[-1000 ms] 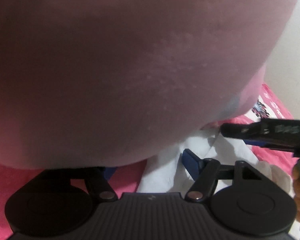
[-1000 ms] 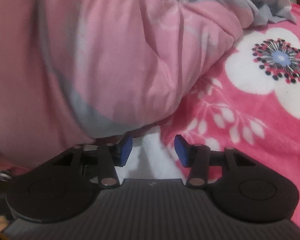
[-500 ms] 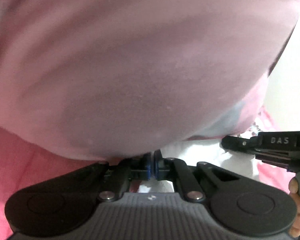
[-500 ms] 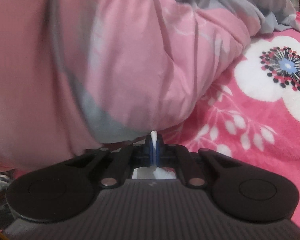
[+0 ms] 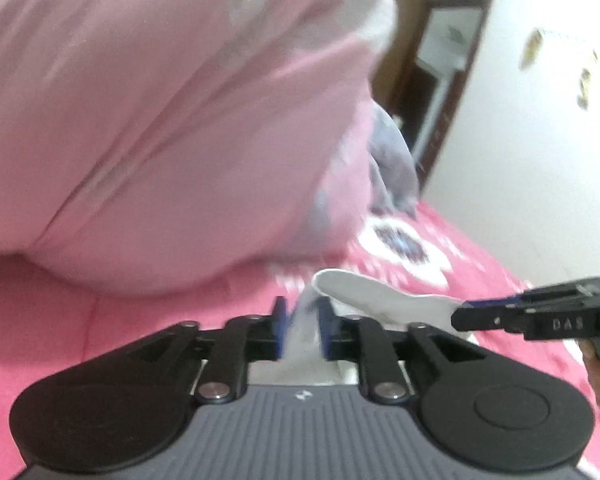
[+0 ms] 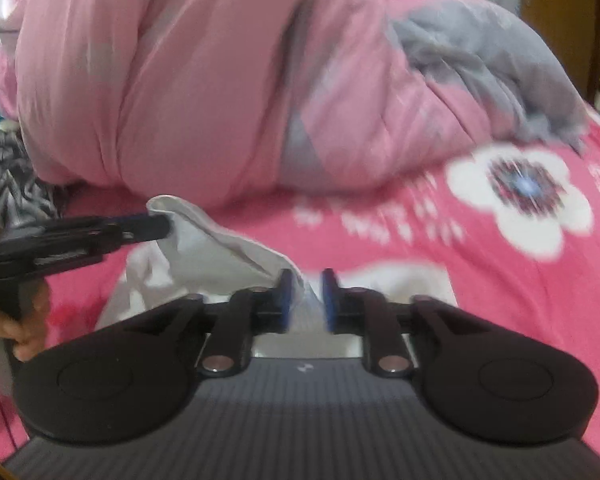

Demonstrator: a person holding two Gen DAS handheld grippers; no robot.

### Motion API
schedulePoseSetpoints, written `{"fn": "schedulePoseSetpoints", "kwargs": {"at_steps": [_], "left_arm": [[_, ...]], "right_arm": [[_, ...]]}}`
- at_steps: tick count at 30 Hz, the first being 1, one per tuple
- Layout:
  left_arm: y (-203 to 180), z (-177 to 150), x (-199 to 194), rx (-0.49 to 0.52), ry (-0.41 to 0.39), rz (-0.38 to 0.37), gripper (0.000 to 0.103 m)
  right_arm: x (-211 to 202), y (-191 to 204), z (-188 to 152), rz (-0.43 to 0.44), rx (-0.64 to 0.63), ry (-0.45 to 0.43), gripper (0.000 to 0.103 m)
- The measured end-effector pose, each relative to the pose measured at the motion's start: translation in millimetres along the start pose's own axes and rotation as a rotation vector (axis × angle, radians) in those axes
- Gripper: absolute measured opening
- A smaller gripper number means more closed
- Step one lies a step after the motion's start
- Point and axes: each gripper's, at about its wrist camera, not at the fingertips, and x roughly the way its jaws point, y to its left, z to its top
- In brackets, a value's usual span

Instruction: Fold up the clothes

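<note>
A white garment [image 5: 372,296] hangs stretched between my two grippers, above the pink flowered blanket [image 5: 140,320]. In the left wrist view the left gripper [image 5: 302,320] has a bunch of this cloth filling the gap between its blue pads, and its jaws are opening. The right gripper [image 5: 458,312] comes in from the right, with the garment's other end at its tip. In the right wrist view the right gripper [image 6: 306,300] has the white garment [image 6: 220,248] between its pads, and its jaws are opening too. The left gripper [image 6: 160,224] pinches a corner at the left.
A big rolled pink duvet [image 6: 220,80] with grey patches lies just beyond the garment, and a grey cloth [image 6: 480,48] sits at its right end. A person's hand [image 6: 24,336] holds the left gripper's handle. A wall and a dark door frame [image 5: 440,60] stand beyond the bed.
Both grippers closed on the white garment, then drew back from the duvet and rose, lifting the cloth off the blanket. Their pads stand a little wider apart than half a second ago.
</note>
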Motion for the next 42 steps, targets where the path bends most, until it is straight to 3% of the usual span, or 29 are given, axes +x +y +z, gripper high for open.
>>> {"fn": "schedulePoseSetpoints", "kwargs": {"at_steps": [2, 5, 8, 12, 15, 21, 25, 27, 28, 29, 31, 39, 42], "left_arm": [[-2, -10, -13, 0.008, 0.048, -0.019, 0.045], [10, -17, -33, 0.005, 0.088, -0.032, 0.058], [21, -23, -53, -0.012, 0.085, -0.046, 0.060], [21, -8, -29, -0.053, 0.085, -0.019, 0.061], [18, -5, -8, -0.059, 0.088, 0.016, 0.061], [16, -8, 25, 0.016, 0.117, 0.100, 0.058], [20, -14, 43, 0.018, 0.146, 0.115, 0.057], [22, -17, 51, 0.019, 0.152, 0.119, 0.057], [23, -17, 55, 0.021, 0.152, 0.120, 0.057], [23, -17, 57, 0.023, 0.150, 0.121, 0.057], [23, -16, 62, 0.028, 0.146, 0.122, 0.057], [27, -5, 82, 0.031, 0.133, 0.146, 0.057], [27, -5, 80, 0.041, 0.136, 0.138, 0.058]], "right_arm": [[-10, -6, -15, -0.005, 0.048, 0.032, 0.030], [-24, -21, -31, 0.004, 0.150, 0.046, 0.031], [-31, -37, -39, 0.053, 0.315, 0.043, 0.033], [-17, -55, -43, 0.139, 0.559, 0.046, 0.034], [6, -55, -40, 0.152, 0.625, 0.057, 0.036], [49, -53, -37, 0.044, 0.607, 0.090, 0.039], [67, -58, -37, 0.045, 0.617, 0.093, 0.037], [73, -59, -35, 0.047, 0.599, 0.087, 0.027], [75, -58, -33, 0.046, 0.585, 0.085, 0.013], [77, -57, -31, 0.044, 0.571, 0.079, 0.006], [79, -56, -28, 0.040, 0.543, 0.066, 0.003], [95, -62, -13, 0.021, 0.529, 0.012, 0.003], [102, -66, -16, -0.004, 0.531, 0.001, 0.007]]}}
